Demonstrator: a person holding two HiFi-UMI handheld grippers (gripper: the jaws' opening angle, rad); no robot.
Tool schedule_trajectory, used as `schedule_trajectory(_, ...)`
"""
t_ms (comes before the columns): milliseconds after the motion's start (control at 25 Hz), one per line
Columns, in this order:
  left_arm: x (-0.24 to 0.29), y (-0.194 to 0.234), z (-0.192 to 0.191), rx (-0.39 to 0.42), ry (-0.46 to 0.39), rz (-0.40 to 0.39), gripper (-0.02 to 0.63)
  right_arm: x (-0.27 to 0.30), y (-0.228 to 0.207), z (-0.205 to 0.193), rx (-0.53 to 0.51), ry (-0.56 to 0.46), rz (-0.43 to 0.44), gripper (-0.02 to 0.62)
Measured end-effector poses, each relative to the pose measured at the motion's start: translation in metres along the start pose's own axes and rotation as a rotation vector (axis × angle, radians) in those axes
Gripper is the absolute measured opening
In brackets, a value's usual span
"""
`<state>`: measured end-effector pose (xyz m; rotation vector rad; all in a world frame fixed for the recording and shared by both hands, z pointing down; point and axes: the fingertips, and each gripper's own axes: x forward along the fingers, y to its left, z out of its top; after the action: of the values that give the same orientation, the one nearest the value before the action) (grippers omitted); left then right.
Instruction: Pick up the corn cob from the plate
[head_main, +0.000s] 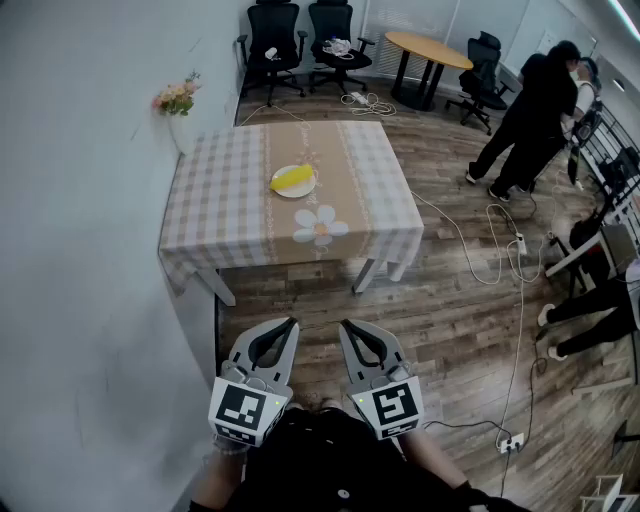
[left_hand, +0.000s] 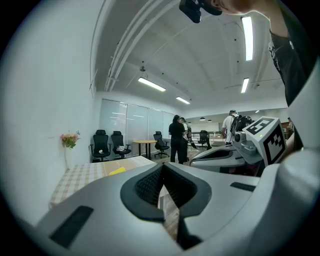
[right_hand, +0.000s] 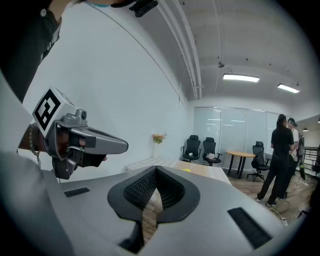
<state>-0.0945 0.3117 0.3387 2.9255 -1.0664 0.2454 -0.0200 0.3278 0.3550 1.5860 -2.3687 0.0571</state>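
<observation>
A yellow corn cob (head_main: 292, 178) is seen lying on a white plate (head_main: 303, 191), near the middle of a table (head_main: 210, 200) that is covered with a checked cloth and stands against a pale wall. A large daisy print (head_main: 320, 226) is shown on the cloth just in front of the plate, and a vase of pink flowers (head_main: 178, 102) is placed at the table's far left corner. The corn cob is untouched, well apart from both grippers. The left gripper (head_main: 291, 324) and the right gripper (head_main: 346, 326) are held side by side close to the person's body, above the wooden floor (head_main: 450, 320) and short of the table's near edge. In the left gripper view the fingers of that gripper are pressed together at the tips with nothing between them, and the corn cob is seen as a small yellow shape far ahead. In the right gripper view its fingers are likewise closed on nothing. Beyond the table, two black office chairs (head_main: 272, 38) and a round wooden table (head_main: 428, 48) are seen. Two people (head_main: 535, 110) stand at the right, and white cables (head_main: 480, 250) are trailed across the floor.
</observation>
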Motion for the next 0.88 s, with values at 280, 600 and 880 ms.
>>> schedule_trajectory(280,0.006,-0.011,0.004,0.042,-0.005,-0.013,0.013,-0.004,-0.008,0.001,-0.005,-0.029,-0.005,0.04)
schedule_trajectory(600,0.013,-0.026,0.009,0.047,0.0,-0.001,0.014,-0.013,-0.022,-0.002,0.025,-0.036,0.007,0.04)
schedule_trajectory(880,0.023,-0.045,0.016,0.061,-0.009,0.013,0.014,-0.029,-0.044,-0.009,0.031,-0.045,0.008,0.04)
